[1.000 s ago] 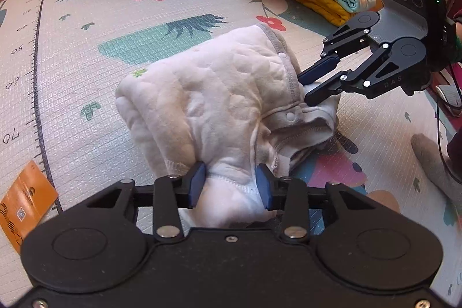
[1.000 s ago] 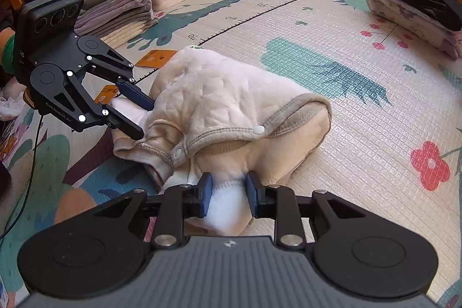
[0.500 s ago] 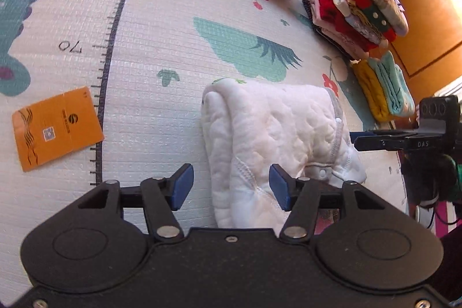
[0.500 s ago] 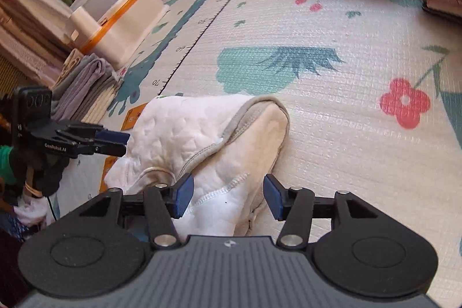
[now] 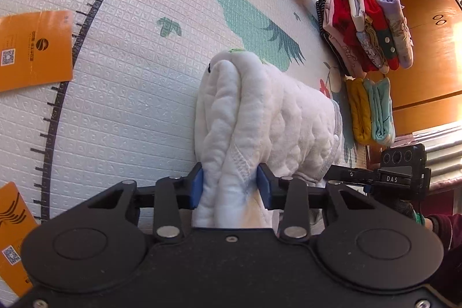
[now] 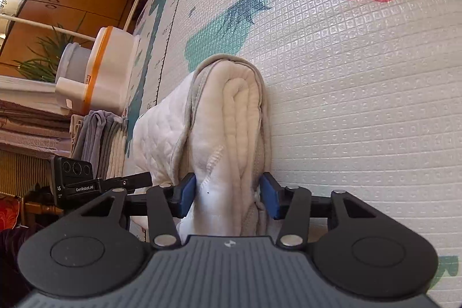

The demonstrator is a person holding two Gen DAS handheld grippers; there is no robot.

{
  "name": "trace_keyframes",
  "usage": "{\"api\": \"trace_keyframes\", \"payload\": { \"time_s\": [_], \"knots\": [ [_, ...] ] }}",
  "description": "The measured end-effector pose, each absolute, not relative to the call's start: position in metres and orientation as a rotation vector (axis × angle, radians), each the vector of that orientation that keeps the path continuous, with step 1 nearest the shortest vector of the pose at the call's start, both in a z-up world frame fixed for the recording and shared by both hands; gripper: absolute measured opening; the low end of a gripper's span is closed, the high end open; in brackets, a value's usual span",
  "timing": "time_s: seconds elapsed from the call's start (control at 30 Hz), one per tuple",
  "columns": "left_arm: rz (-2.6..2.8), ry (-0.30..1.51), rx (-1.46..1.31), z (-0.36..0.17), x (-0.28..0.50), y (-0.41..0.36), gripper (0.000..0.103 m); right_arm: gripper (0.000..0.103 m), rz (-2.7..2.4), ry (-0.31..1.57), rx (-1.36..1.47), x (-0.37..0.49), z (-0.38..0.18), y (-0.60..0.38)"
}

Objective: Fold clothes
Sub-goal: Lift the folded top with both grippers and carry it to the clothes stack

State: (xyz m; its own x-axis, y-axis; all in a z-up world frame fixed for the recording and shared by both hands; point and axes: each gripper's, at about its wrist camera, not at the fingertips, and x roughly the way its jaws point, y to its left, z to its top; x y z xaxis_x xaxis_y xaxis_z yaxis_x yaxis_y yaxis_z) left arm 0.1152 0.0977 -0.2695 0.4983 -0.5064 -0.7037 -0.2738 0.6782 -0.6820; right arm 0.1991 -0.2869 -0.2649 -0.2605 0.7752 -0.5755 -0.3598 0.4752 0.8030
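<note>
left wrist: folded garment (image 5: 260, 117) pinched between closing left tongs (image 5: 229, 189).

Bare play mat (image 5: 130, 94) is lying open left of the folded white garment (image 5: 268, 117). Two orange cards (image 5: 34, 48) are edging that side. Stacked clothes (image 5: 369, 28) and a white-orange container (image 6: 106, 71) are crowding the mat's borders.

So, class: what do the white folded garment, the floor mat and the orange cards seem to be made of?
White folded garment: soft quilted cotton-like fabric, matt, puffy stitched pattern, grey trim.
Floor mat: probably foam or plastic, slightly glossy, embossed with small squares and printed.
Orange cards: likely coated paper or thin card, flat, smooth, printed with a code.
</note>
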Motion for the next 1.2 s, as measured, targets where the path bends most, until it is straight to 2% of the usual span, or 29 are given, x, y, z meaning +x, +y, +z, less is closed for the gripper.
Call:
{"api": "trace_keyframes", "payload": {
  "time_s": [0.1, 0.37, 0.6, 0.77, 0.9, 1.07, 1.2],
  "knots": [
    [-0.179, 1.054, -0.869, -0.262, 0.122, 0.098, 0.026, 0.037, 1.147, 1.456, 0.385, 0.196, -0.262, -0.288],
    [-0.293, 1.024, -0.787, -0.215, 0.174, 0.053, 0.026, 0.034, 1.147, 1.308, 0.516, 0.230, -0.224, -0.322],
    [-0.496, 0.971, -0.623, -0.143, 0.274, -0.037, 0.025, 0.034, 1.088, 1.089, 0.627, 0.278, -0.168, -0.397],
    [-0.632, 0.886, -0.555, -0.112, 0.332, -0.120, 0.025, 0.034, 0.990, 0.963, 0.720, 0.315, -0.142, -0.475],
    [-0.676, 0.808, -0.595, -0.114, 0.366, -0.188, 0.025, 0.034, 0.913, 0.836, 0.723, 0.350, -0.125, -0.539],
    [-0.676, 0.746, -0.697, -0.129, 0.396, -0.259, 0.025, 0.034, 0.830, 0.791, 0.721, 0.398, -0.133, -0.596],
    [-0.544, 0.821, -0.754, -0.172, 0.414, -0.283, 0.025, 0.034, 0.761, 0.808, 0.719, 0.442, -0.162, -0.617]
  ]
}}
